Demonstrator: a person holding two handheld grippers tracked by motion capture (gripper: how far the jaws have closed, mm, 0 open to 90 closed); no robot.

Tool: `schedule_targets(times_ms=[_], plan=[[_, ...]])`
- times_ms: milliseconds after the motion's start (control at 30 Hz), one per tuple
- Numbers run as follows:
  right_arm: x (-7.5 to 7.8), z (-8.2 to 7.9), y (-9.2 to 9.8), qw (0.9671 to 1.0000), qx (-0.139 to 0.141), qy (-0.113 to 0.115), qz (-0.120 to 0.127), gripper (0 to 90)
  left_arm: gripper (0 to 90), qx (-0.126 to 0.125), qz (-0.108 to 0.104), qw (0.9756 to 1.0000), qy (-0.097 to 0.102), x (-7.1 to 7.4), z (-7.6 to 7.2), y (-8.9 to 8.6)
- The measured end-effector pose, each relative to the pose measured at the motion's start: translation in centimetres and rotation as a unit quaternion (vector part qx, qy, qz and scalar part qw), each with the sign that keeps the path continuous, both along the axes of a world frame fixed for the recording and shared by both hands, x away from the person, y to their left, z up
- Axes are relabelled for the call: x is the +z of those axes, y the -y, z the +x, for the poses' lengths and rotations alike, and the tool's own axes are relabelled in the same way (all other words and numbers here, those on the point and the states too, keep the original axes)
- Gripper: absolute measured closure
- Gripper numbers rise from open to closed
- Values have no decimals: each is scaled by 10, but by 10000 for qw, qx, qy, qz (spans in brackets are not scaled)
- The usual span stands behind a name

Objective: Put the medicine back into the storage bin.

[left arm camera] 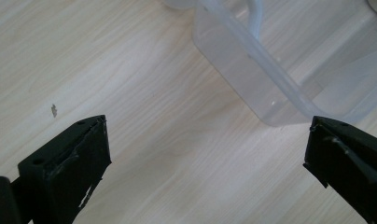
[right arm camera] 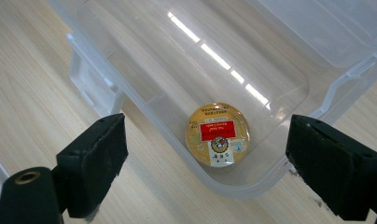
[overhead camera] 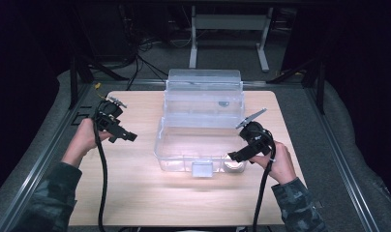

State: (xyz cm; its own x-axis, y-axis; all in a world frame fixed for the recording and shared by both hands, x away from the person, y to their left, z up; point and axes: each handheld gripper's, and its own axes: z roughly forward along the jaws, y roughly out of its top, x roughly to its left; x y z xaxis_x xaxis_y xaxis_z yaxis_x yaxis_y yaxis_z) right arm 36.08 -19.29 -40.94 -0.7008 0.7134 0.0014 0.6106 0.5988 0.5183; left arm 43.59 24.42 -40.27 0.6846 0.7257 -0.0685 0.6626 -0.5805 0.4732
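A clear plastic box [overhead camera: 201, 145] sits in the middle of the wooden table [overhead camera: 135, 188] with its lid [overhead camera: 204, 84] standing open at the back. Inside the box, in the near right corner, lies a small round gold tin [right arm camera: 218, 135] with a red label on top. The right hand-held gripper [overhead camera: 233, 157] hangs just above that corner. Its jaws are wide apart, and they hold nothing. The tin lies below the gap between them. The left hand-held gripper [overhead camera: 130, 137] is up over the bare table, off to the left of the box and not touching it. Its jaws are also wide apart and empty.
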Motion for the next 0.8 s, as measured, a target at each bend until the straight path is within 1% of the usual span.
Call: schedule_targets(times_ms=[67,100,133,167,233,333,367,467,567,633,700,733,800], plan=[[-1,-1,1,10000,-8,-24,25,122,0,-35,-23,10000,20,2,5,6],[-1,-2,2,10000,-49,-4,-30,123,0,-60,-26,10000,18,3,7,8],[-1,-2,2,10000,-43,-11,35,125,0,-73,-9,10000,51,4,9,10],[-1,-3,3,10000,-68,1,1,129,0,-108,-19,9999,38,5,12,12],[0,-4,5,10000,-65,-3,39,129,0,-155,-62,9999,40,7,16,17],[3,-6,6,9999,-118,59,-19,134,1,-215,-40,9997,105,12,20,25],[3,-6,6,9999,-93,58,23,135,0,-254,-39,9996,104,13,22,28],[1,-5,3,9999,-88,14,-49,135,1,-326,0,9994,146,19,27,36],[-2,-4,0,10000,-20,-7,-76,136,1,-383,1,9991,158,24,33,44],[-3,-3,-2,10000,19,-27,-28,136,2,-419,54,9990,173,27,37,50],[-4,-3,-4,10000,18,-50,-46,136,1,-440,20,9989,189,31,41,54],[-4,-3,-4,10000,32,-35,-39,136,1,-449,-37,9988,194,32,43,56],[-4,-3,-5,10000,57,-31,21,137,2,-456,-39,9987,220,35,47,60]])
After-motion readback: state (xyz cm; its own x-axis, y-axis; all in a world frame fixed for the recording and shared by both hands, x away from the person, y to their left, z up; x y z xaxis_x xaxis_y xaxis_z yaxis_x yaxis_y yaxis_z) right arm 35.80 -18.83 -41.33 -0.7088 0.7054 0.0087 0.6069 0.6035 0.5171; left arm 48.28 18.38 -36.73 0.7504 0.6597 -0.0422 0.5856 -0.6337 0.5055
